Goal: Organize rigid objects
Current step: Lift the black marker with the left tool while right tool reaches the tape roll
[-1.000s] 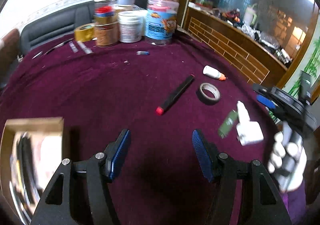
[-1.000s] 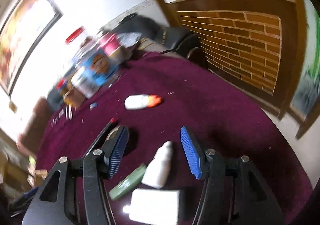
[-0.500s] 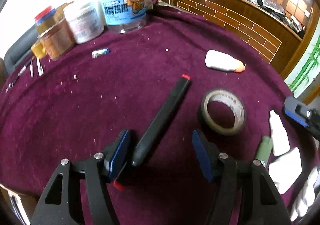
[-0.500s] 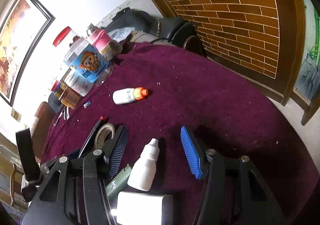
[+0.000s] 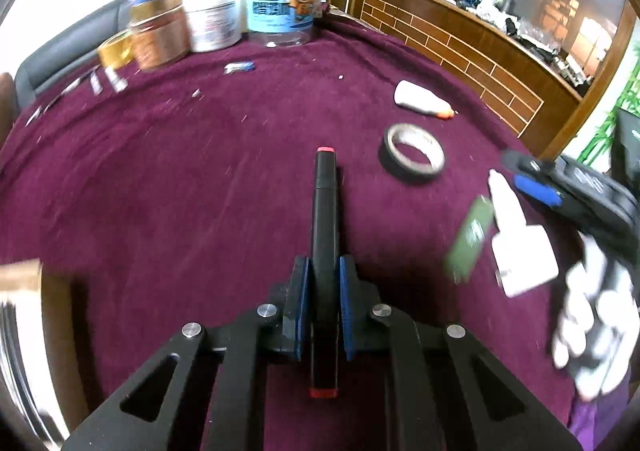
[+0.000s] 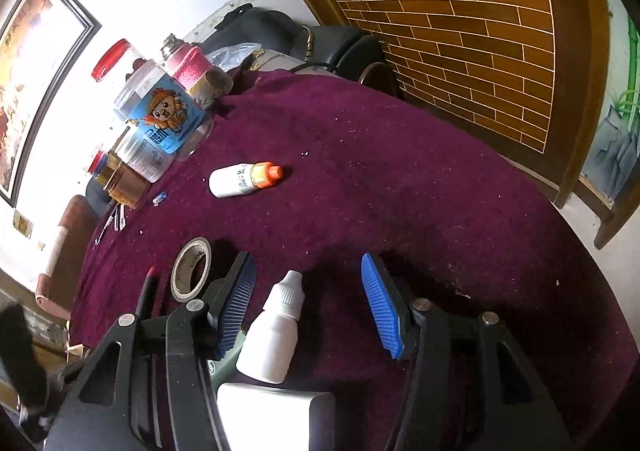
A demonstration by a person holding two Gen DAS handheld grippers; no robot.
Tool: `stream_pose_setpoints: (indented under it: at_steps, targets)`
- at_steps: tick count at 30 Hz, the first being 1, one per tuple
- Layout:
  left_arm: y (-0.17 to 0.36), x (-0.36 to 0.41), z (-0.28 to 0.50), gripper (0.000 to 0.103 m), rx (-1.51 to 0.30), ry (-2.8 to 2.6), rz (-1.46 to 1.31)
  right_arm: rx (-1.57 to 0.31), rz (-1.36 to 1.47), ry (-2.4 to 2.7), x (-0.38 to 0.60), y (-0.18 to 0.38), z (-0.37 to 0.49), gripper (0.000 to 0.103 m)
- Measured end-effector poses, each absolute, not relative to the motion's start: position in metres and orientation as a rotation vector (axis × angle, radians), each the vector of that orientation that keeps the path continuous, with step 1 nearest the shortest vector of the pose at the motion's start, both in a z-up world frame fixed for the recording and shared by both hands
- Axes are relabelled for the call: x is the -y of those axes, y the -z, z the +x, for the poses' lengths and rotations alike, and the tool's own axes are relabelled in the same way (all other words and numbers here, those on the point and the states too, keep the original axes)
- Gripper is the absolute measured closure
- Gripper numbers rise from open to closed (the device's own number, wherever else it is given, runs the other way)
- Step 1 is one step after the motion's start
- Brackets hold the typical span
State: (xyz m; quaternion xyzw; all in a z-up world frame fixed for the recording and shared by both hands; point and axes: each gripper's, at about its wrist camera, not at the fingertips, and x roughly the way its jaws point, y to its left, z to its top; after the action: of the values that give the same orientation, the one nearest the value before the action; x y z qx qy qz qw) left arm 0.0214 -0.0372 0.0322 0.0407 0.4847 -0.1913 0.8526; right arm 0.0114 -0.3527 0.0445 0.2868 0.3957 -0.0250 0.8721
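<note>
Marker, black with red ends, lies along the left tongs, which are clenched on its lower half; its long axis points straight ahead over the desk. Right tongs gape, released, astride a small white dropper bottle lying between them, nozzle forward.

brick-patterned wooden counter, framed painting

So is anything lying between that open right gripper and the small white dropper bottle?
Nothing visible. The small white dropper bottle already lies between the open fingers of the right gripper, untouched, on the maroon tablecloth.
</note>
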Motion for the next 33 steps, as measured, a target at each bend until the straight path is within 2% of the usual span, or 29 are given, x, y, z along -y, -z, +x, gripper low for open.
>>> stream_pose_setpoints:
  at_steps: [5, 8, 9, 11, 15, 20, 33]
  targets:
    - [-0.019, 0.035, 0.013, 0.091, -1.037, 0.389, 0.059, -0.829, 0.568, 0.063, 0.348, -0.045, 0.012, 0.049]
    - [-0.018, 0.045, 0.016, 0.085, -1.014, 0.393, 0.063, -0.829, 0.546, 0.063, 0.346, -0.046, 0.012, 0.049]
    - [-0.017, 0.047, 0.016, 0.085, -1.006, 0.390, 0.072, -0.828, 0.543, 0.059, 0.345, -0.046, 0.012, 0.049]
    - [-0.017, 0.045, 0.015, 0.092, -1.014, 0.400, 0.060, -0.820, 0.538, 0.042, 0.343, -0.048, 0.012, 0.049]
    - [-0.032, 0.022, -0.003, 0.092, -0.997, 0.433, -0.003, -0.805, 0.486, 0.017, 0.330, -0.070, 0.005, 0.049]
    - [-0.057, -0.012, -0.034, 0.091, -0.962, 0.507, -0.146, -0.927, 0.344, -0.086, 0.297, -0.085, 0.032, 0.049]
    - [-0.087, -0.114, -0.104, 0.091, -0.901, 0.462, -0.334, -1.111, 0.151, -0.097, 0.254, -0.050, 0.102, 0.049]
